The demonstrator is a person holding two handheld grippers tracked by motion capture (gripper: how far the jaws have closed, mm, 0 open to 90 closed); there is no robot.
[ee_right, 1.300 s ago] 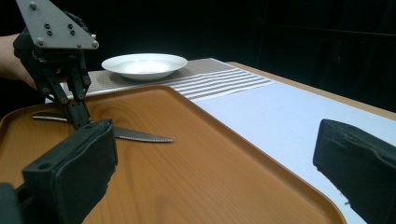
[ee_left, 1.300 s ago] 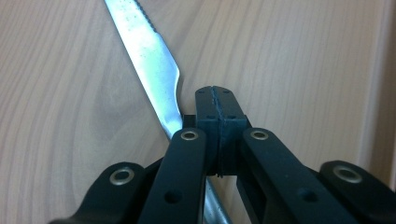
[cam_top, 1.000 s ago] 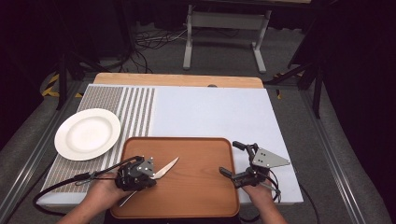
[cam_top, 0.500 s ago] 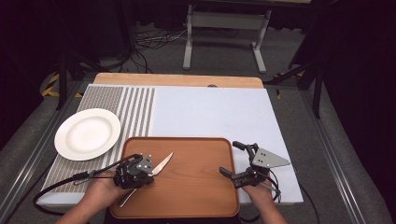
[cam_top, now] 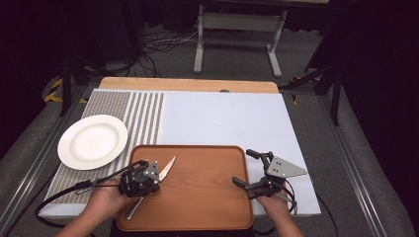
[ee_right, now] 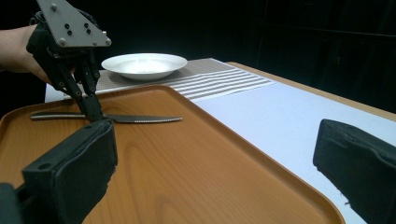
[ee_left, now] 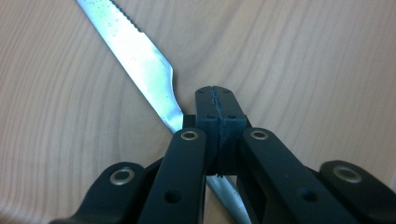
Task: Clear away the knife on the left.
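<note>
Your left gripper [cam_top: 157, 174] fingers pinching knife [cam_top: 167, 167]; blade swung steeper on tray [cam_top: 207, 207]. Right gripper [cam_top: 245, 169] fingers spread, unmoved.

The left gripper [cam_top: 154, 174] has its jaws pressed tight together — the right gripper [cam_top: 245, 168] has its jaws spread wide apart.
</note>
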